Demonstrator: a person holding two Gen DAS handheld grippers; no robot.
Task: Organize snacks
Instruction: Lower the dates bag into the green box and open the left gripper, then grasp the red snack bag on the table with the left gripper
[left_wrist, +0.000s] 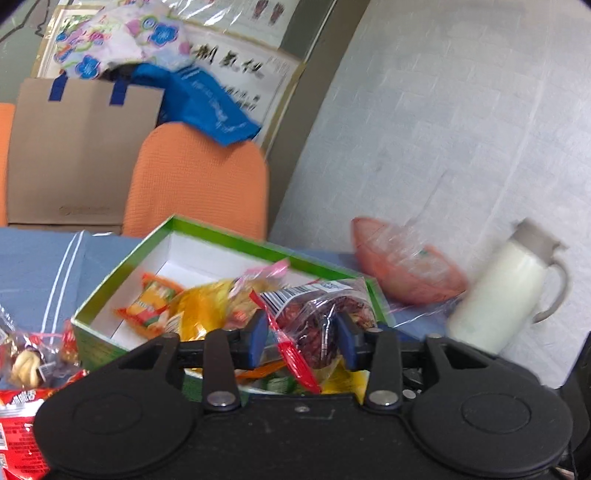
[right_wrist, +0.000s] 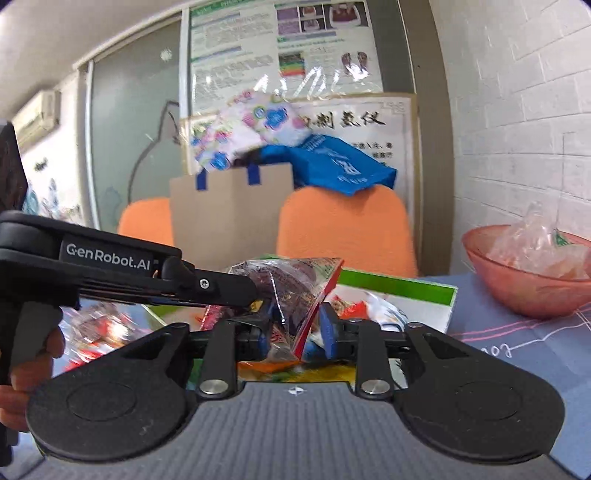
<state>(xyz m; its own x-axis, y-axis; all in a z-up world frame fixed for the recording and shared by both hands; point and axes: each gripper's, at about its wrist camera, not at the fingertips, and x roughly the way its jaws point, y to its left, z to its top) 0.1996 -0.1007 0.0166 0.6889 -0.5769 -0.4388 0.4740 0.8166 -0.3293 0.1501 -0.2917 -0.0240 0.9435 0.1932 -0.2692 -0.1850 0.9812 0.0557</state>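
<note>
Snack bag over the green box, both hand-held grippers around it

Clear crinkly snack bag (left_wrist: 314, 314) with red seal strip sits above the green-rimmed cardboard box (left_wrist: 207, 236) of glossy packets on the blue-clothed counter (left_wrist: 33, 266). Left hand-held gripper (left_wrist: 301, 338): pads apart, bag loose between them. Right hand-held gripper (right_wrist: 293, 330): partly apart, pads not pressing. Nearby: translucent pink bowl (left_wrist: 406, 266), cream jug (left_wrist: 506, 284)

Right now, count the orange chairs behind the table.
2. One chair stands behind the green box, under the blue bag; the other shows left of the paper bag, mostly hidden. More may be out of view.
</note>
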